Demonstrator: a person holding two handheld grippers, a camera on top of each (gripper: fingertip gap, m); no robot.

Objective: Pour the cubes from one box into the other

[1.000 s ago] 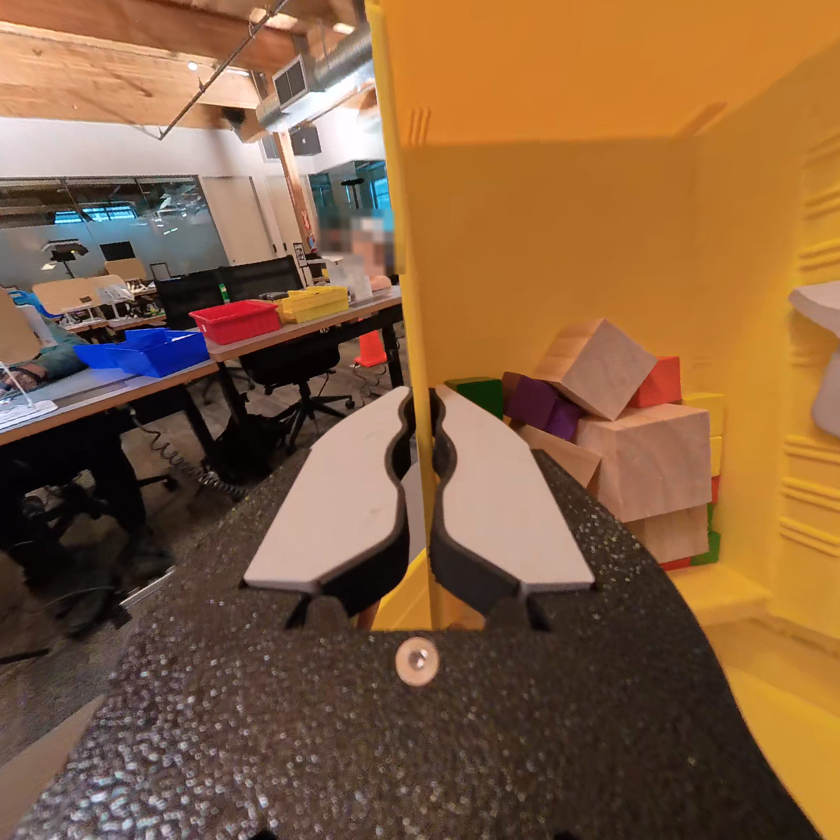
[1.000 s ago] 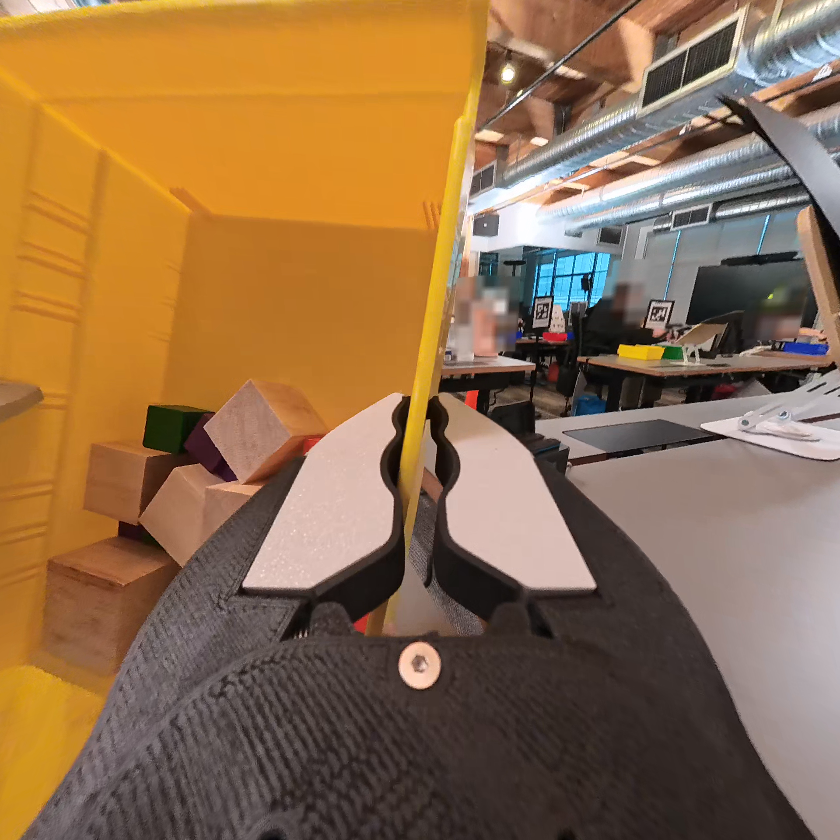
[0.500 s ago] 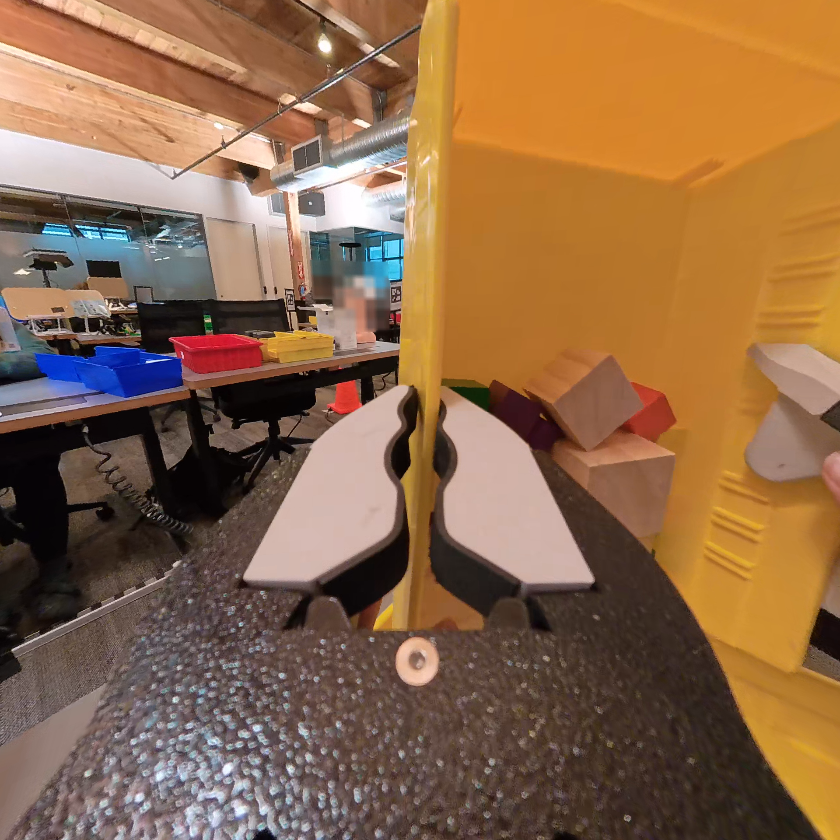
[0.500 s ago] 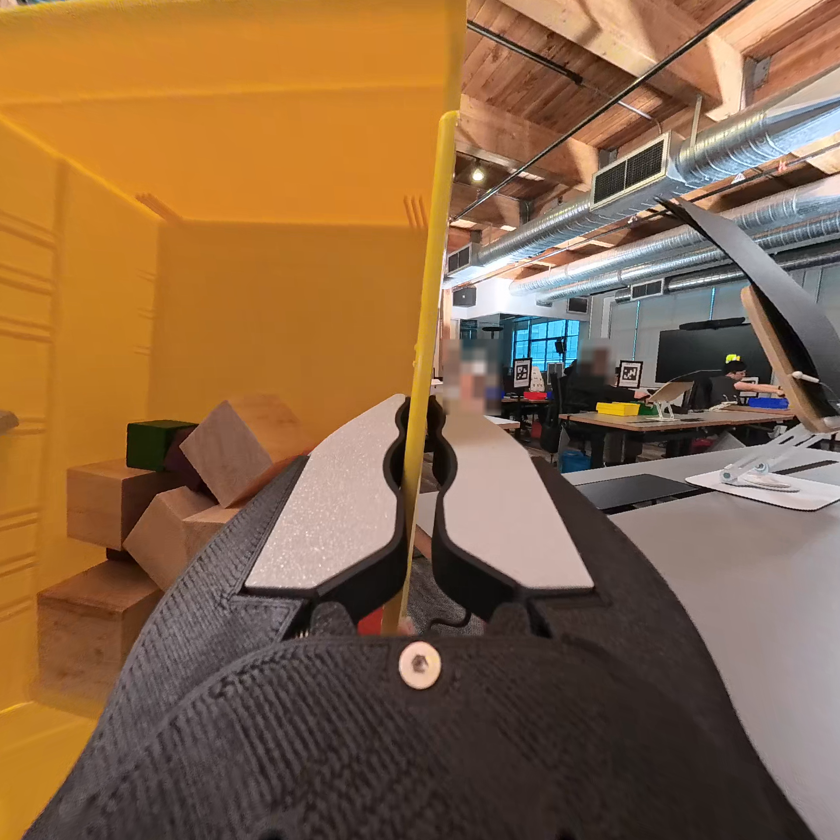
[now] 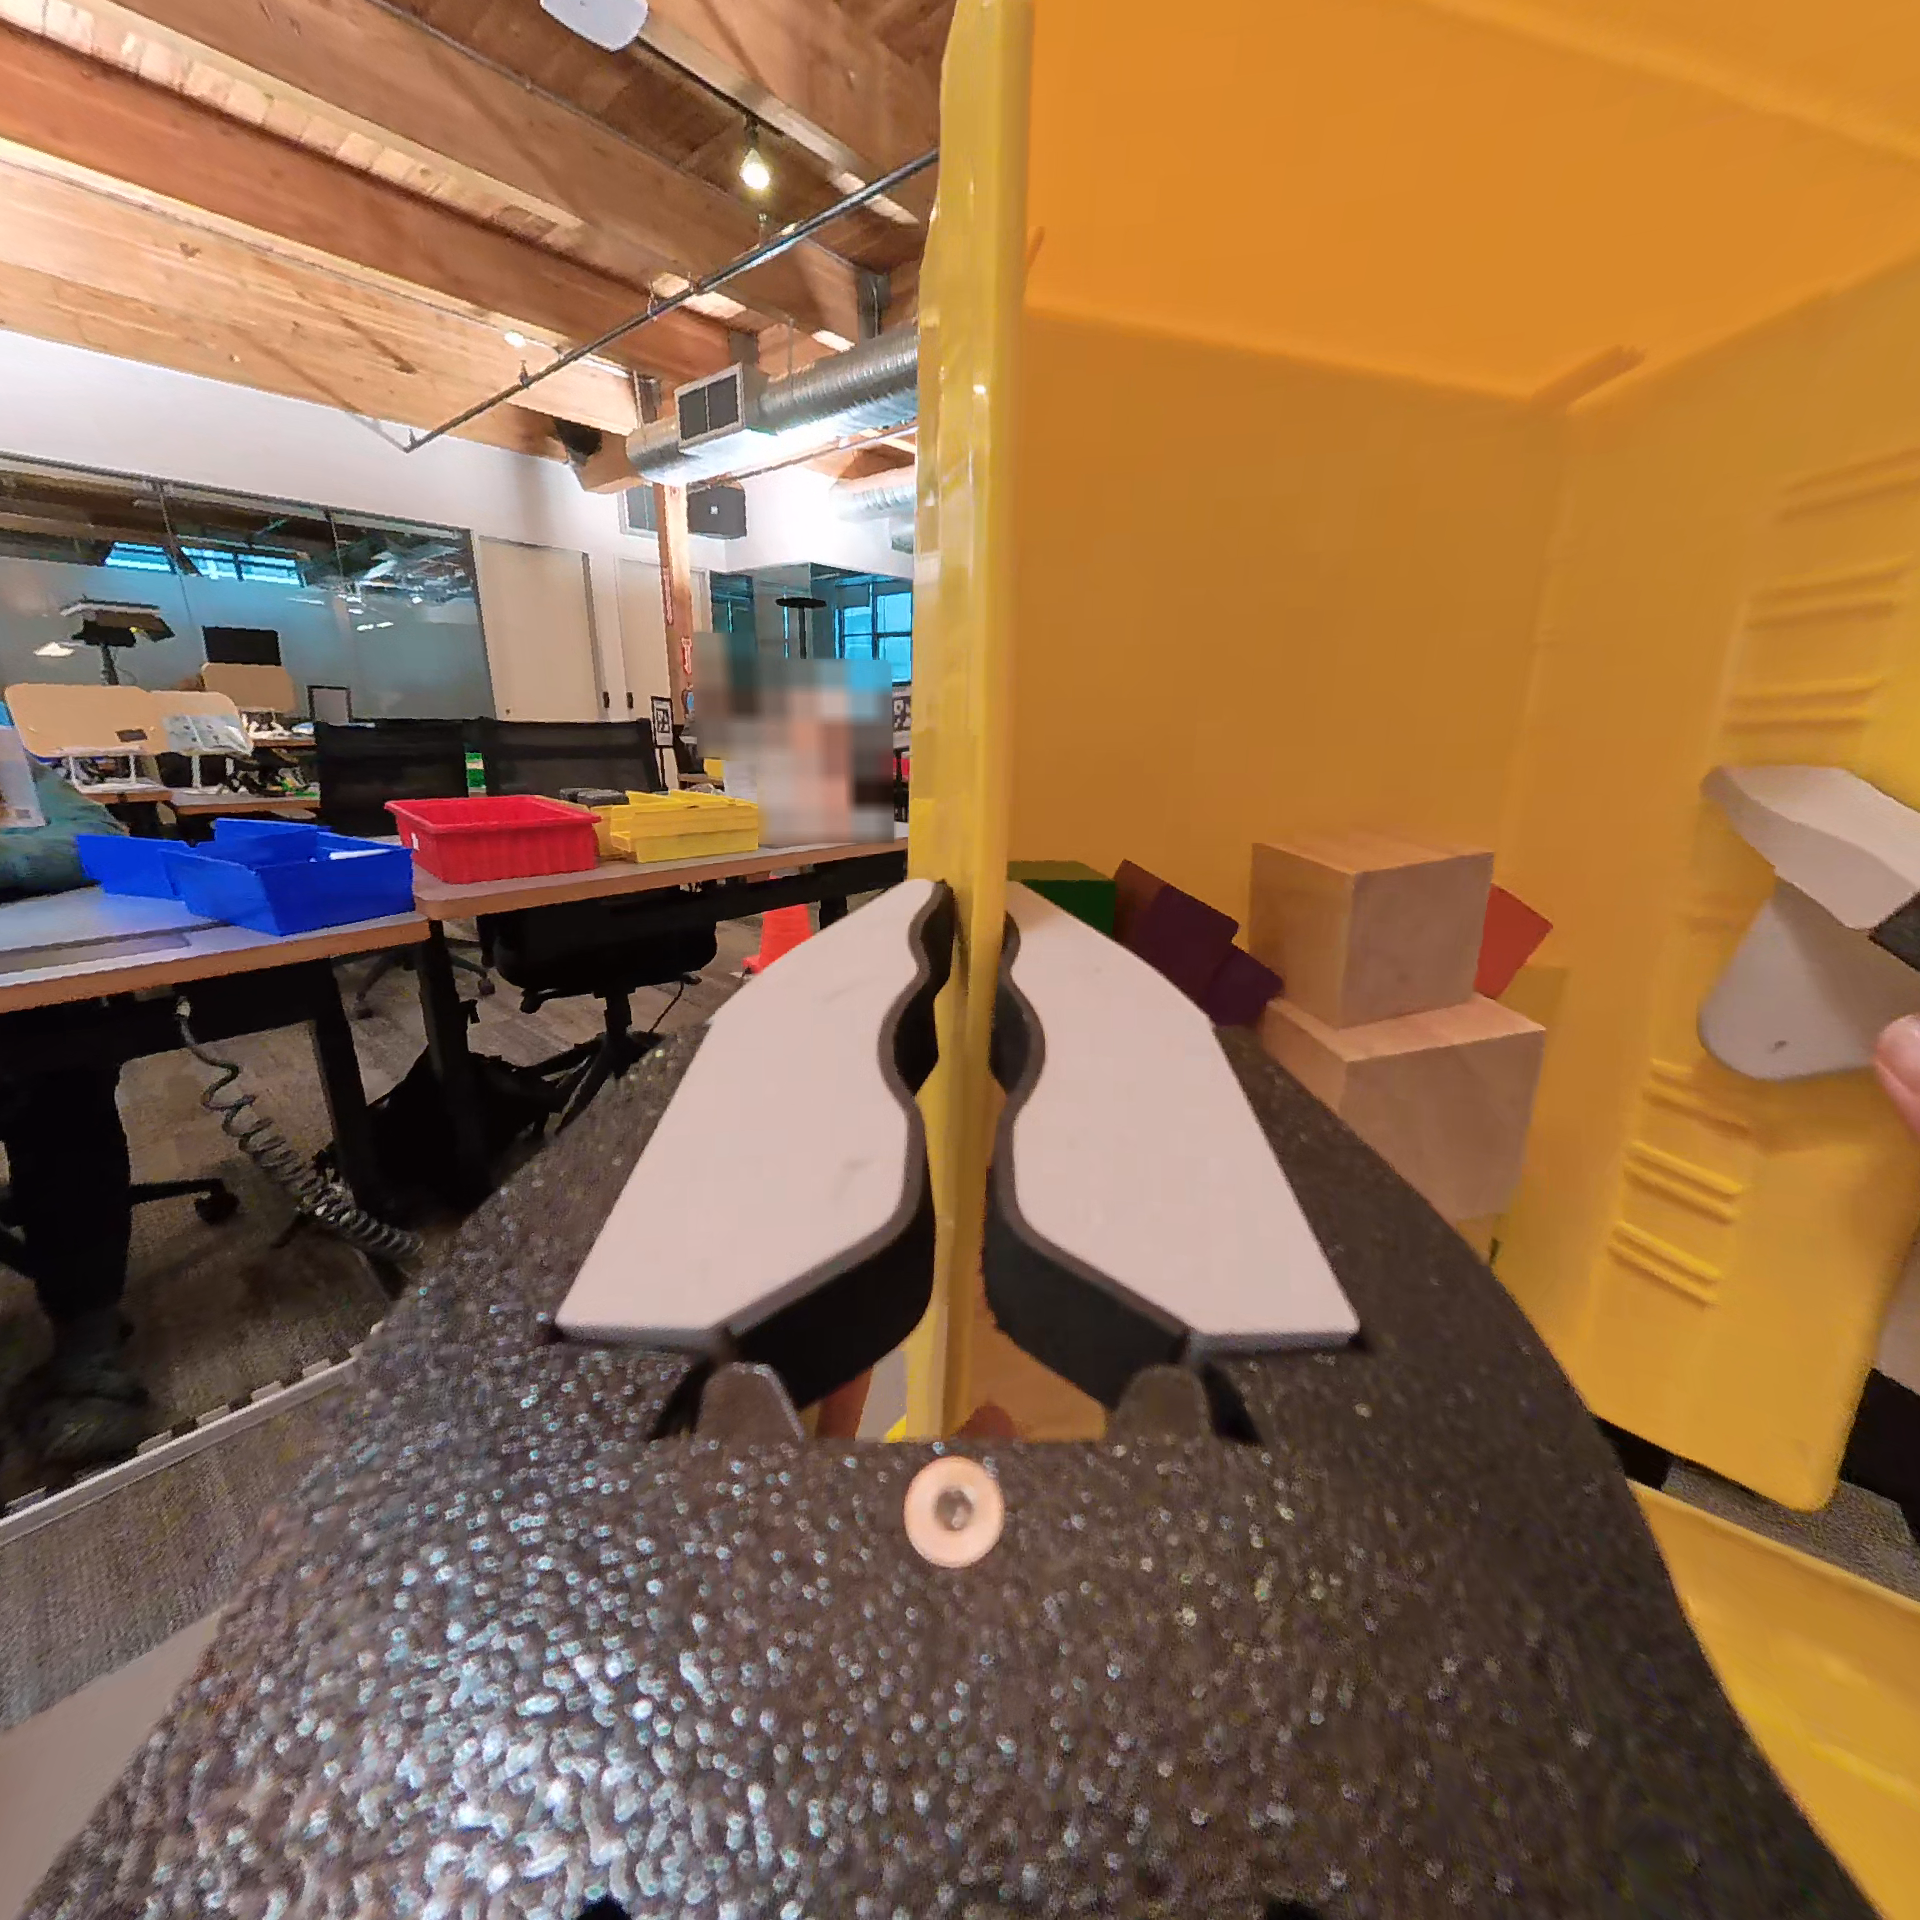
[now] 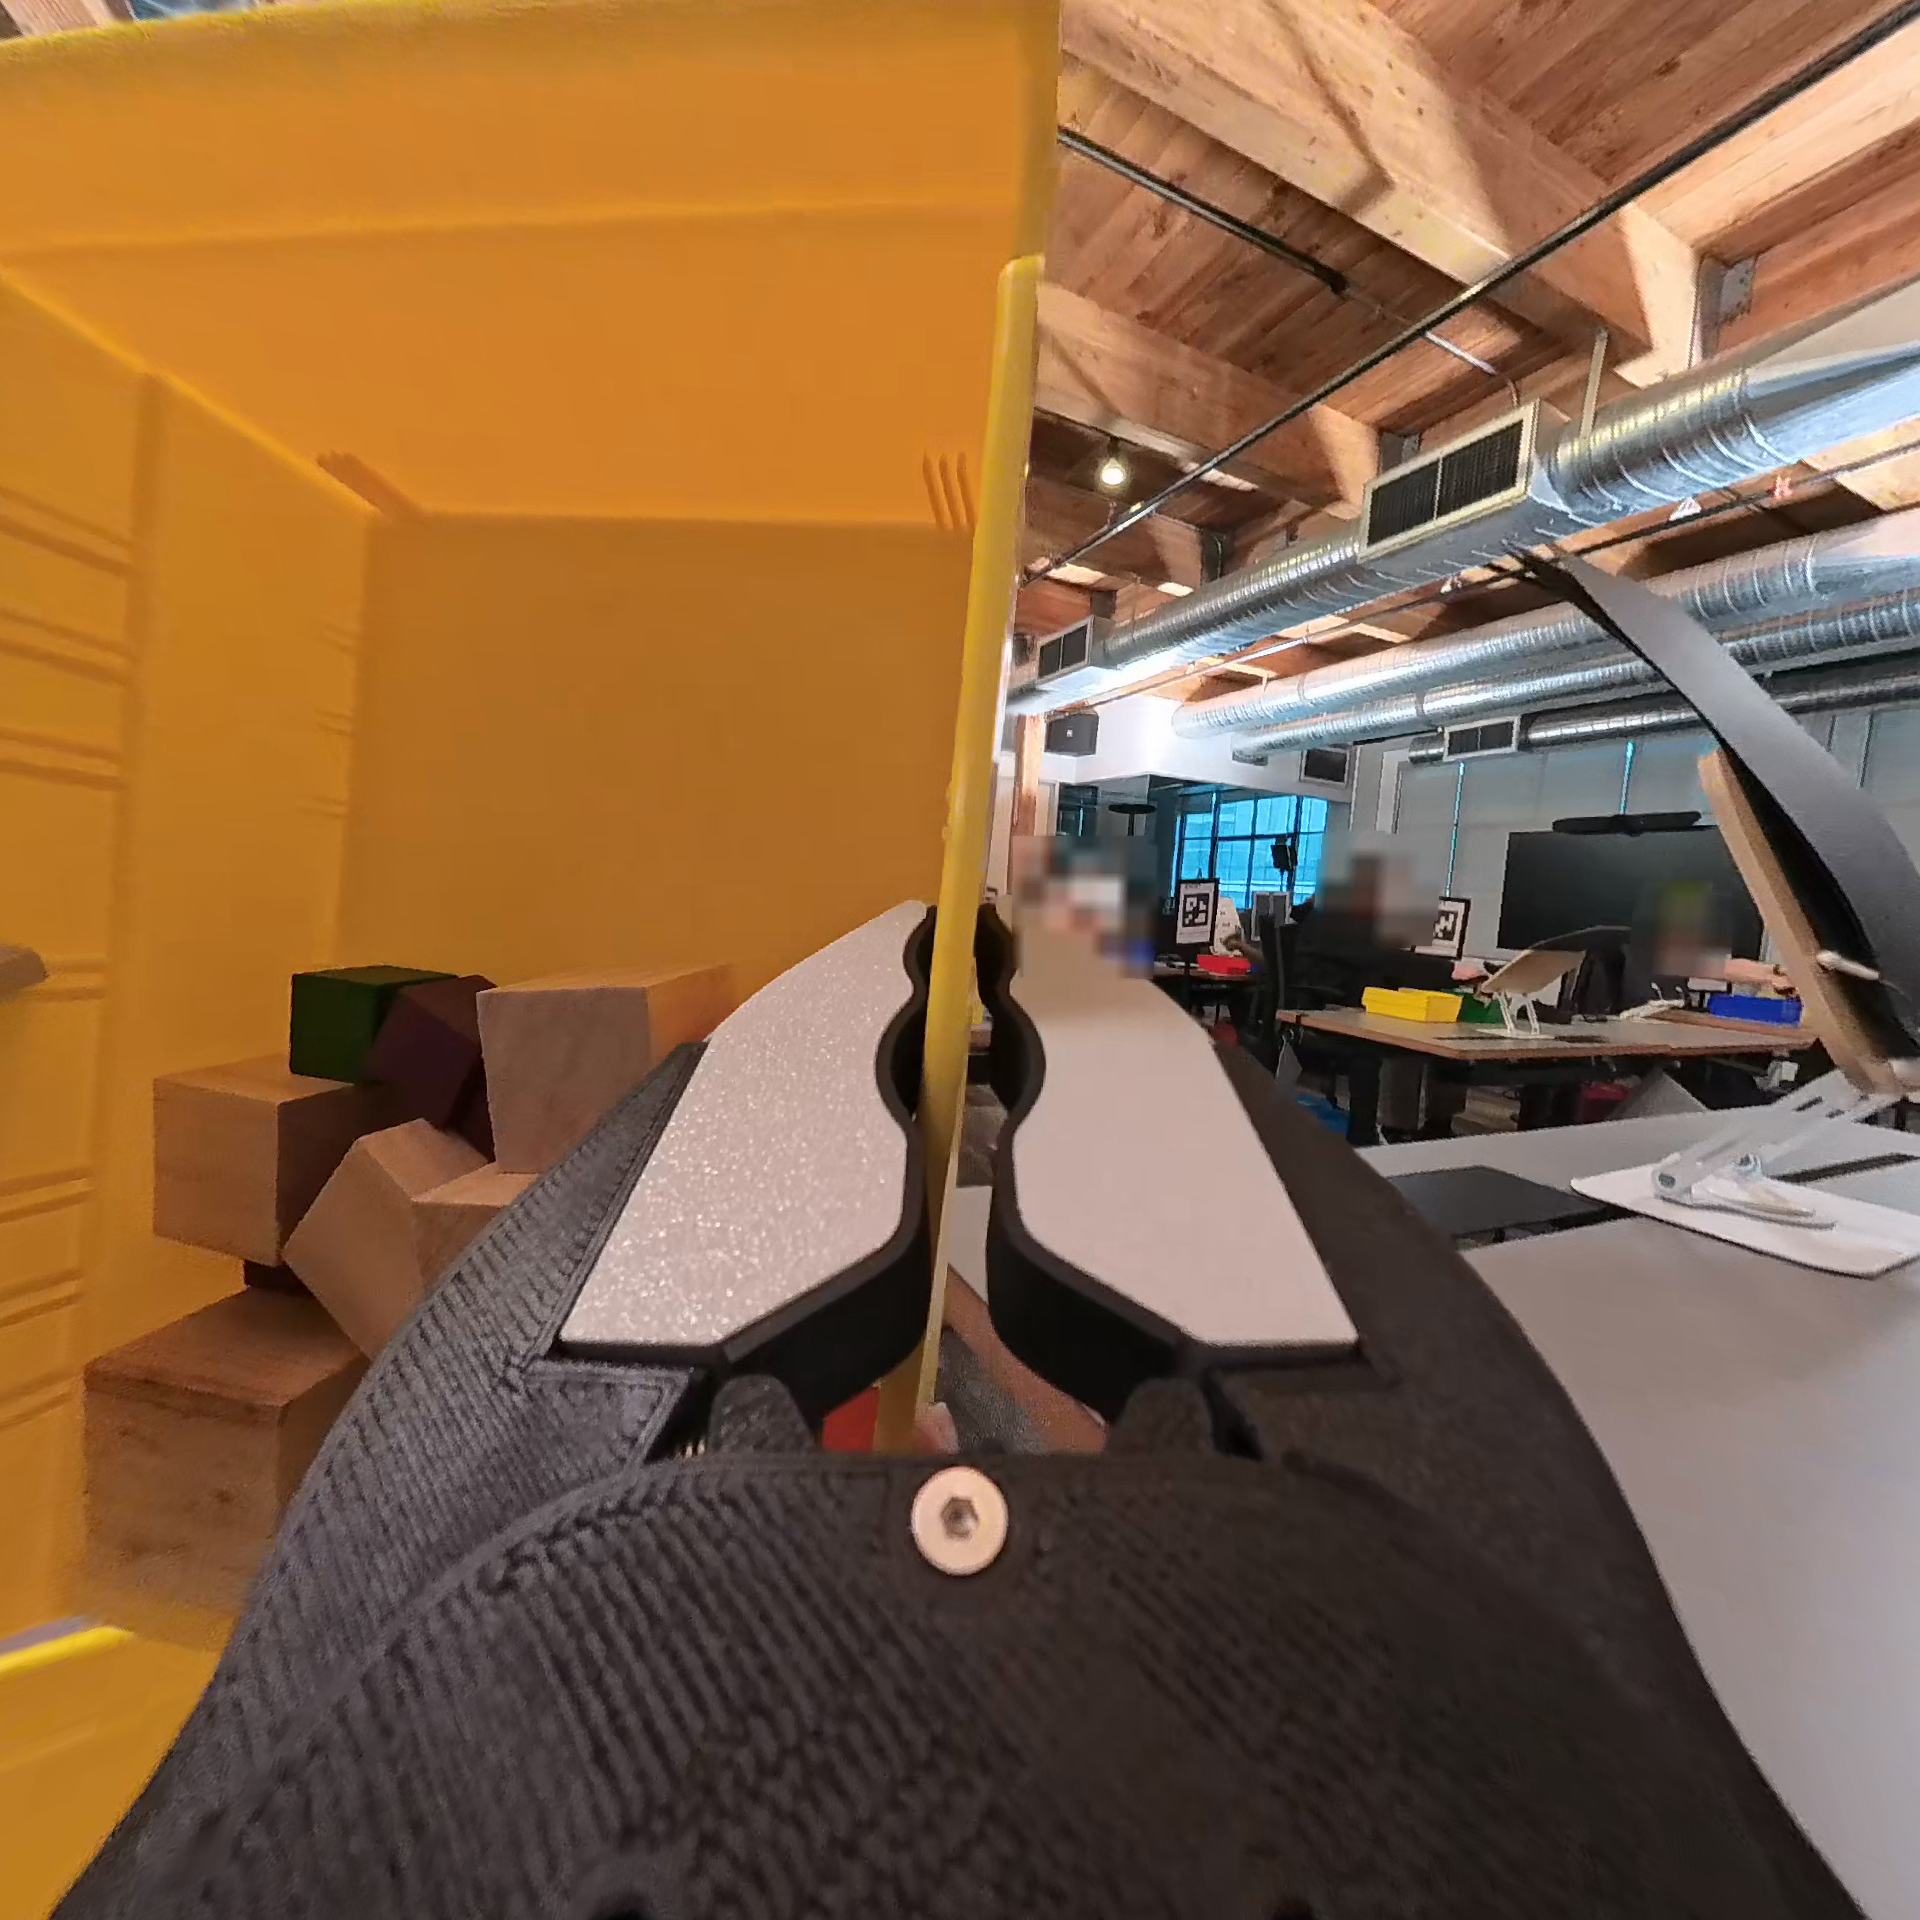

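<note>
Left wrist view: our left gripper [image 5: 971, 935] is clamped on the yellow box [image 5: 1299, 644] wall; cubes [image 5: 1371, 935] are piled right of the jaws.

Right wrist view: our right gripper [image 6: 954, 930] pinches the opposite wall, cubes [image 6: 416, 1122] left of the jaws. We judge two grips steady the tip.

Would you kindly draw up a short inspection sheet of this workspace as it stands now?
Surface: grey table, partly visible.
Job's things: yellow box holding wooden cubes and coloured ones; second box not identifiable.
Clutter: white stand on the table.
Grippers: left tool and right tool each shut on a box wall.
Cables: coiled cable under a far desk.
Surroundings: office desks, red bin, ceiling ducts.
</note>
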